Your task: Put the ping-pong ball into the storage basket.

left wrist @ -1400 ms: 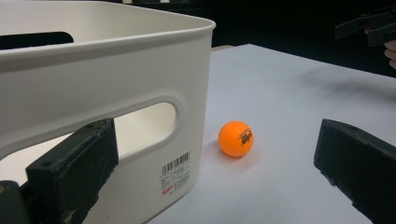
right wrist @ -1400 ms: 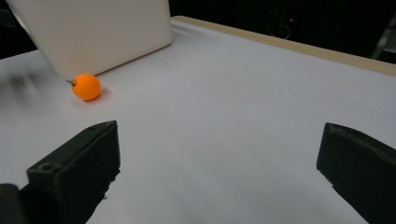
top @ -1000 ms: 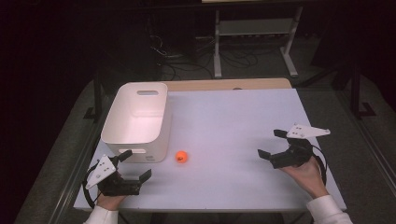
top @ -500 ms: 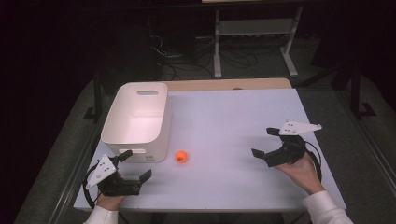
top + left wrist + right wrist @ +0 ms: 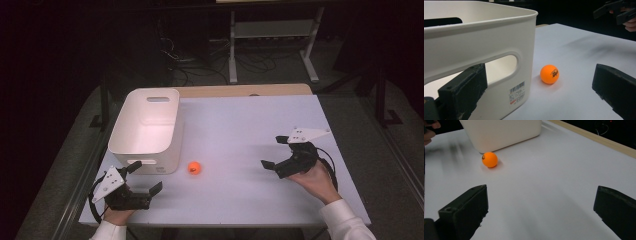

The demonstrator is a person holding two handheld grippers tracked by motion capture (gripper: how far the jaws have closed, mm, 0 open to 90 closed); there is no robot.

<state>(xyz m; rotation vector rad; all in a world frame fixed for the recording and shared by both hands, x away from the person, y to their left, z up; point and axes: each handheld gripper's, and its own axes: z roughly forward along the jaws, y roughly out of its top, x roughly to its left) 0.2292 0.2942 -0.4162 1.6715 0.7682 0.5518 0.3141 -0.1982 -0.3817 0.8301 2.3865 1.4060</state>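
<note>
Lay nearer the left tool (image 5: 141, 179) than the right tool (image 5: 274, 152), both spread wide: orange ball (image 5: 194, 168) beside the bin (image 5: 145, 131).

Bright table (image 5: 240, 125), dark surroundings, soft shadows.

Bin (image 5: 481, 47) cut off at left gripper view's top/left edges; barcode label (image 5: 517, 93) text unreadable.

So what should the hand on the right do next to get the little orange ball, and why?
Probably keep gliding the right hand-held gripper left toward the small orange ball. Its jaws are wide open and empty, the ball sits free on the white table beside the white plastic bin, and bare tabletop lies between them.
</note>
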